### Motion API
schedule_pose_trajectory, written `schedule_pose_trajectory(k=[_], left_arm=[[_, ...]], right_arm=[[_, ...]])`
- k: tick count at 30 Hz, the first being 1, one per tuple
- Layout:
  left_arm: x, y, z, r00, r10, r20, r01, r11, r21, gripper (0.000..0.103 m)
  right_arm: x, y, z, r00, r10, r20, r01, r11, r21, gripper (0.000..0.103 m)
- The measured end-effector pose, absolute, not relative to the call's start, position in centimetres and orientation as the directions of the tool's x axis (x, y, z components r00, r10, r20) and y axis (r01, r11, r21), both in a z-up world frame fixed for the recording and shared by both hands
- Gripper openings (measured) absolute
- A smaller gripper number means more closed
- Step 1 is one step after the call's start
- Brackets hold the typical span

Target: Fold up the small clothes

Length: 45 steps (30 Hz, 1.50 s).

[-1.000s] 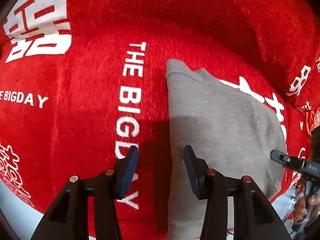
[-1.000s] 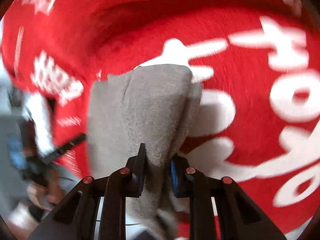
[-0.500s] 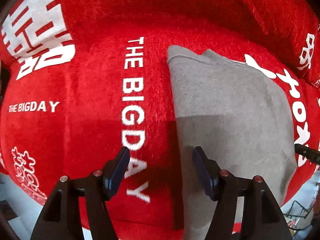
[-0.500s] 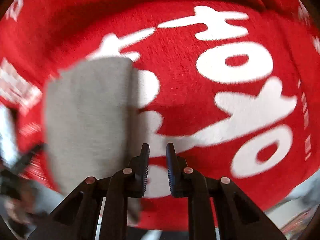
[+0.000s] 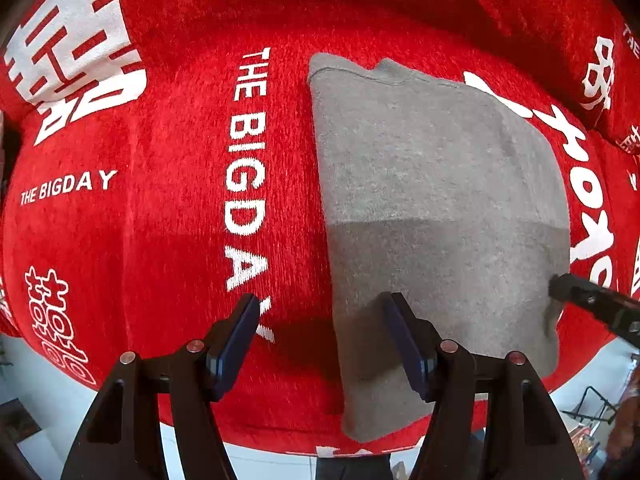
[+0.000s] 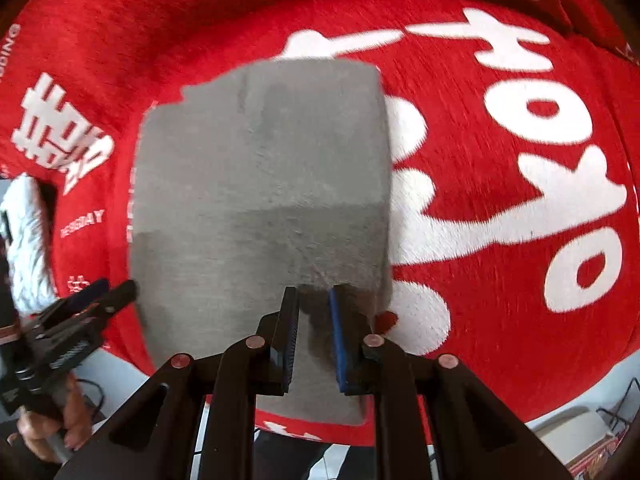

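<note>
A grey folded garment (image 5: 432,184) lies flat on a red blanket (image 5: 160,208) with white lettering. My left gripper (image 5: 320,304) points down, open, astride the garment's left edge. One finger is over the blanket, the other over the grey cloth, and nothing is gripped. In the right wrist view the garment (image 6: 260,168) fills the middle. My right gripper (image 6: 316,300) hovers at its near right corner. Its jaws are closing to a narrow gap in which grey cloth shows, and I cannot see the pads pressing on it.
The blanket's front edge drops to a pale floor (image 5: 48,364). The right gripper's tip (image 5: 592,304) pokes in by the garment's right edge. The left gripper (image 6: 92,304), held by a hand (image 6: 60,420), shows at the left.
The right gripper let go of the raised grey fold, swung out over the red blanket, then came back over the garment's near right corner. The garment now lies flat. The left jaws opened wider.
</note>
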State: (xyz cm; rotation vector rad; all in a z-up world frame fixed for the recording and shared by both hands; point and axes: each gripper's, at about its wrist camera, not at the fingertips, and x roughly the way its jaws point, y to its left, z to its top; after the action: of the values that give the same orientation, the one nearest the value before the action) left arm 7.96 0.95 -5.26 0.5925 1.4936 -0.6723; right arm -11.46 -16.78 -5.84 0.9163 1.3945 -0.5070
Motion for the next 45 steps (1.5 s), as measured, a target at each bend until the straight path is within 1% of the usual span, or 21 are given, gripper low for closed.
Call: schedule_pose_trajectory(k=[6,11,17,24,28,31,36,38,39,45], left_arm=[[7.9,1.0,-5.1,-0.032,-0.03,-0.999,0.721,0.692,-0.044,0.067],[7.7,1.0,-4.9,-0.029,-0.022,-0.999,0.725,0.687,-0.037,0.067],[7.3,1.3,-4.7,-0.028,-0.013,-1.0,0.731,0.682,-0.029,0.067],[7.2,2.0,-4.8,-0.076,0.003,-0.997,0.725,0.686,-0.053,0.067],[6.7,2.1,-4.5,-0.072,0.004,-0.997,0.734,0.678,-0.05,0.067],[6.5,2.2,-4.1,-0.066,0.001,-0.998,0.736,0.676,-0.048,0.103],[6.0,1.8,-3.5,-0.05,-0.01,-0.999,0.751,0.659,-0.044,0.103],[5.8,1.6,-3.4,-0.036,-0.001,-0.999,0.758,0.652,-0.028,0.103],[5.8,1.5,-3.3,-0.034,0.002,-0.999,0.758,0.651,-0.025,0.103],[6.3,1.6,-3.9,-0.074,0.019,-0.997,0.715,0.698,-0.04,0.103]], right_arm=[[-10.5,-15.4,-5.5,0.103,0.147,-0.984,0.743,0.647,0.174,0.015],[-11.2,-15.4,-5.7,0.086,0.168,-0.982,0.776,0.607,0.172,0.016],[-13.1,-15.1,-6.4,0.091,0.23,-0.969,0.823,0.531,0.204,0.016],[-13.7,-15.2,-4.9,0.094,0.222,-0.97,0.827,0.525,0.201,0.016],[-13.9,-15.6,-4.4,0.094,0.214,-0.972,0.836,0.513,0.194,0.016],[-14.0,-15.7,-4.3,0.092,0.212,-0.973,0.84,0.509,0.19,0.016],[-14.0,-15.9,-3.9,0.089,0.211,-0.973,0.838,0.512,0.188,0.016],[-13.5,-15.8,-4.0,0.086,0.211,-0.974,0.836,0.516,0.186,0.019],[-13.5,-15.8,-4.0,0.085,0.211,-0.974,0.835,0.518,0.185,0.019],[-12.6,-15.5,-4.3,0.061,0.216,-0.975,0.825,0.539,0.171,0.019]])
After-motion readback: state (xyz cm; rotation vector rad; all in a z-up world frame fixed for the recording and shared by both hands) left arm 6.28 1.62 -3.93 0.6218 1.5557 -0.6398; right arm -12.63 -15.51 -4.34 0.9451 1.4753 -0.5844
